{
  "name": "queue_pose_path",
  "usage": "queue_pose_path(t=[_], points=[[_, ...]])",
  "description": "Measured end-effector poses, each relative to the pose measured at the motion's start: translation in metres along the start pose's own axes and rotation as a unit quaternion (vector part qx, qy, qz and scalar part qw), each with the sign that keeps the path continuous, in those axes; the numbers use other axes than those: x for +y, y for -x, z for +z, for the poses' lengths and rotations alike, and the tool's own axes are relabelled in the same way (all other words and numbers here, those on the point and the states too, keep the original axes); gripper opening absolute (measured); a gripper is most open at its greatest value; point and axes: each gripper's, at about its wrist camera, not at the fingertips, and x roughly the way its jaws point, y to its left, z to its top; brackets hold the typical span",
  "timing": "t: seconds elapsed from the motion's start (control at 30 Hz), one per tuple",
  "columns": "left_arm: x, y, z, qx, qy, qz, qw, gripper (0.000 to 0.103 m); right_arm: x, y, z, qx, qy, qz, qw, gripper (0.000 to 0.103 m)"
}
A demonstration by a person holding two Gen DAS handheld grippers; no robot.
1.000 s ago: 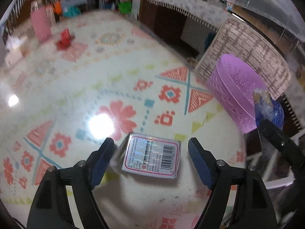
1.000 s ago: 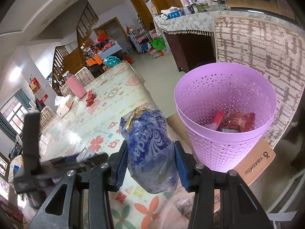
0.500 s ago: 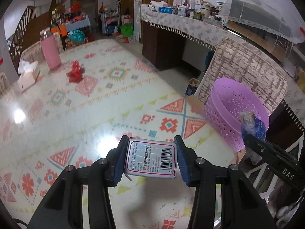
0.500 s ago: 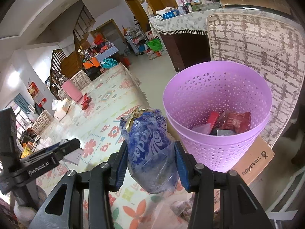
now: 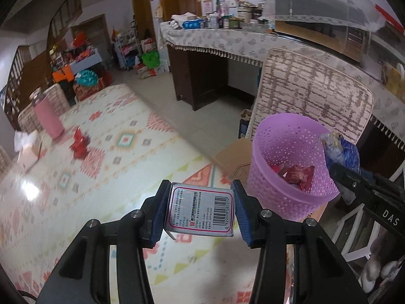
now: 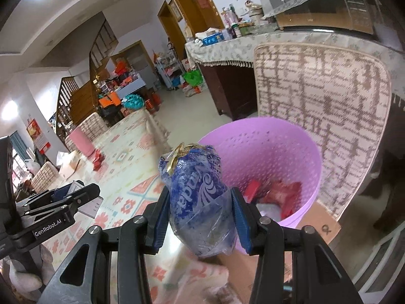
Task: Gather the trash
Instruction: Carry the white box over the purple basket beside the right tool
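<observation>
The left gripper (image 5: 201,211) is closed on a flat silver packet (image 5: 200,209) with a barcode and a red border, its blue pads pressing the packet's two short edges, so the packet sits square between the fingertips, label toward the camera, lifted clear of the patterned tablecloth (image 5: 106,167) below; the right gripper (image 6: 200,216) is clamped on a crumpled blue plastic wrapper (image 6: 200,197), which bulges up out of the jaws and hangs a little below them, a scrap of gold foil at its top. A perforated purple wastebasket (image 6: 286,157) stands on a cardboard box (image 6: 316,225) just past the table's edge; the wrapper is held just in front of its near rim, while the packet is to the left of the basket, near it but apart; red wrappers (image 5: 295,174) already lie inside. Farther back on the table, a red crumpled wrapper (image 5: 79,143) lies near a pink bottle (image 5: 48,121), well apart from both grippers.
</observation>
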Motion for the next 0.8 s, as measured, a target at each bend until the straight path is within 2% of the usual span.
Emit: queue_pose_path(t=[0.8], points=[[-0.088,-0.060,0.066,0.008,-0.079,-0.046,0.9958,0.047,-0.059,-0.019,0.041,-0.014,-0.024,-0.040,0.999,0.051]])
